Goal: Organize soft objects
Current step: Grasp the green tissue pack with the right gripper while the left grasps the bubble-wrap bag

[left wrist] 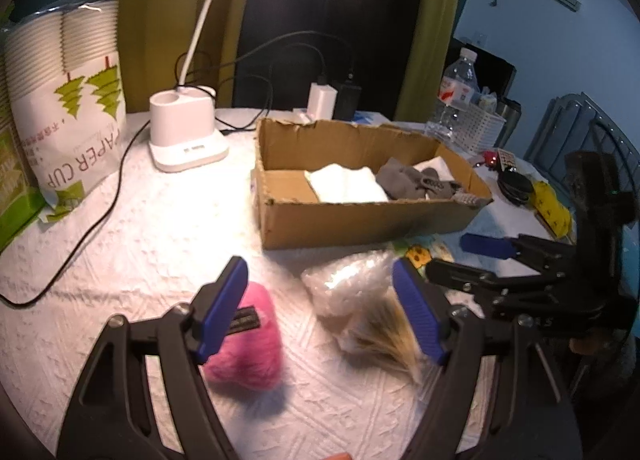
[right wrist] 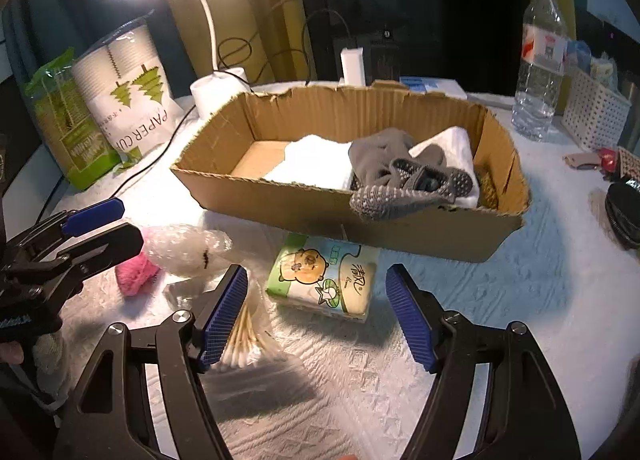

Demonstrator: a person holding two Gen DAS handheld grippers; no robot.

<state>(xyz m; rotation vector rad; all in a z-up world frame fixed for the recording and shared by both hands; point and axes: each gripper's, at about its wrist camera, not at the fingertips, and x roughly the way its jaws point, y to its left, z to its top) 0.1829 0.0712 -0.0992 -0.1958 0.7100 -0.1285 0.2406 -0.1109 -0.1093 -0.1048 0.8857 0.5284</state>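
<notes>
A cardboard box (left wrist: 360, 216) (right wrist: 420, 228) stands mid-table and holds white cloth (left wrist: 346, 184) (right wrist: 316, 164) and grey gloves (left wrist: 416, 180) (right wrist: 400, 176). My left gripper (left wrist: 320, 312) is open and empty, just above the table; a pink fluffy item (left wrist: 250, 340) (right wrist: 134, 272) lies by its left finger, and a bubble-wrap bundle (left wrist: 344, 284) (right wrist: 184, 248) and a bag of cotton swabs (left wrist: 384, 336) (right wrist: 244, 336) lie near its right finger. My right gripper (right wrist: 316, 316) is open and empty above a tissue pack (right wrist: 324, 280) in front of the box.
A desk lamp base (left wrist: 186, 136), a paper cup bag (left wrist: 72, 112) (right wrist: 128, 100) and a black cable (left wrist: 92, 228) are at the left. A water bottle (left wrist: 456, 96) (right wrist: 540, 60) and a white basket (left wrist: 480, 124) (right wrist: 596, 116) stand at the right.
</notes>
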